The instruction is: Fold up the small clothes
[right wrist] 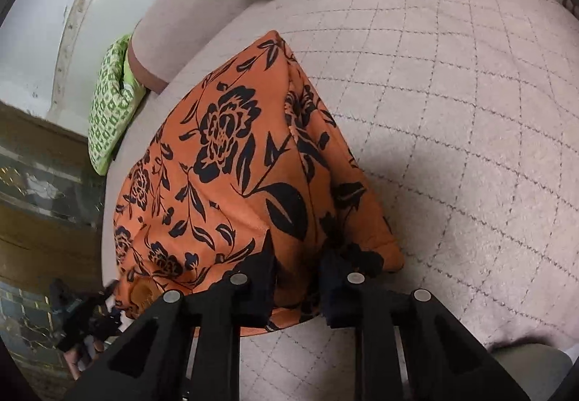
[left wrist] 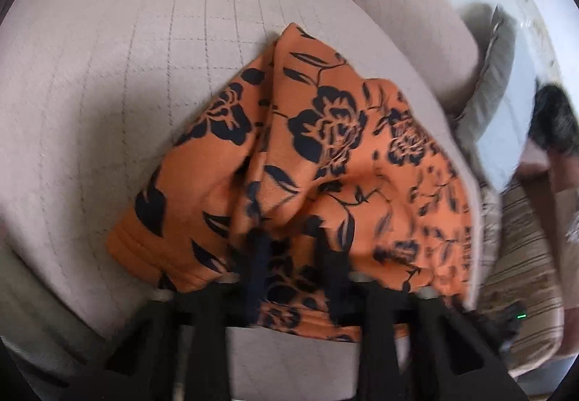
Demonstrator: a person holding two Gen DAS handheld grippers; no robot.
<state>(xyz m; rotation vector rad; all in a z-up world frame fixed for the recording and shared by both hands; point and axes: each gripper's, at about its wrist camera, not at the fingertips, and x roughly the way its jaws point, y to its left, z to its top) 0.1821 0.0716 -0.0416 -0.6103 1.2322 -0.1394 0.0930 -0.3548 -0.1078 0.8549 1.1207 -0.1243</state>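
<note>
Over the quilt point(right wrist: 452, 111), each claw (tips buried) pinches the orange garment point(right wrist: 231, 162).

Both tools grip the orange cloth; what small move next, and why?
Probably carry the held edge forward and lay it down: left tool and right tool pinch the cloth, which hangs bunched over the quilt.

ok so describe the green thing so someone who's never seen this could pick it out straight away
Start from the pink quilted bed where both tongs hold up the orange floral garment. Follow the bed's edge towards the pale wall to the pink bolster. The green cushion is wedged against it at the bed's edge, the only green thing there, printed with small white squares.
</note>
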